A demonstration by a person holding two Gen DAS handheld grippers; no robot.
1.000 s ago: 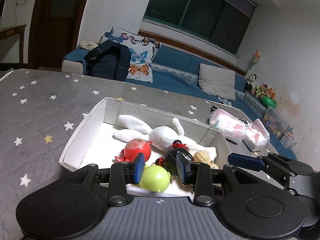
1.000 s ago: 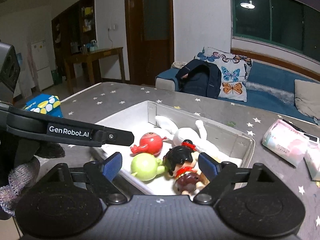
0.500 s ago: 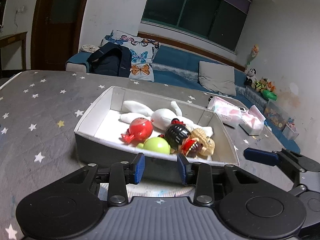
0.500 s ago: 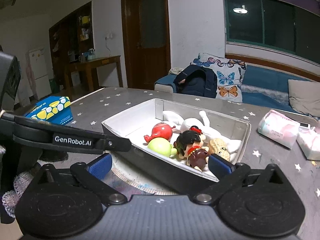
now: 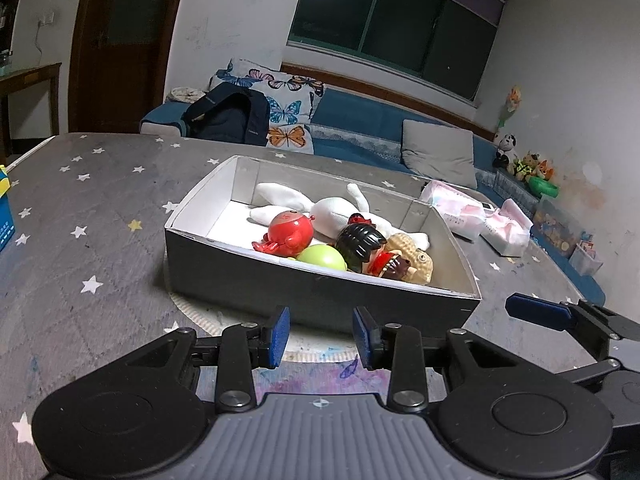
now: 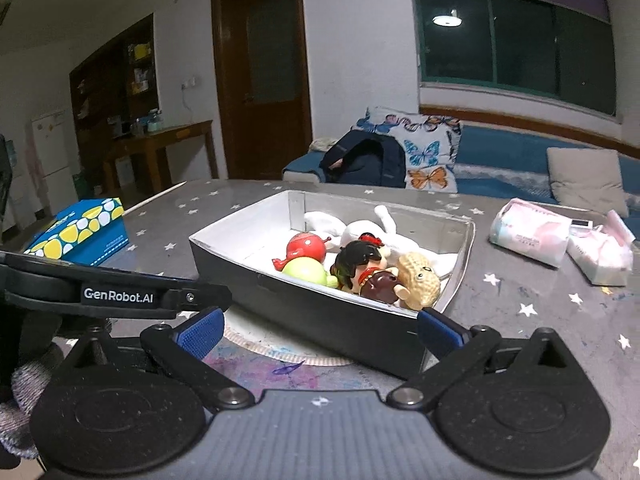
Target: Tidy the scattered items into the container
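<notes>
A grey box with a white inside (image 5: 248,276) (image 6: 280,296) stands on the star-patterned table. In it lie a white plush rabbit (image 5: 336,212), a red round toy (image 5: 290,230), a green ball (image 5: 322,258), a black-haired doll (image 5: 360,242) and a tan knitted peanut (image 5: 416,258). The same toys show in the right wrist view, with the doll (image 6: 358,258) beside the peanut (image 6: 420,280). My left gripper (image 5: 319,336) is open and empty, just before the box's near wall. My right gripper (image 6: 318,328) is wide open and empty, also in front of the box.
Pink tissue packs (image 5: 460,212) (image 6: 528,228) lie right of the box. A blue and yellow carton (image 6: 80,228) sits at the table's left. A round paper mat (image 6: 280,348) lies under the box. A sofa with cushions and a dark backpack (image 5: 228,116) is behind the table.
Both grippers have pulled back and down from above the box to in front of its near wall. The green ball, seen between the left fingers a second ago, lies in the box.
</notes>
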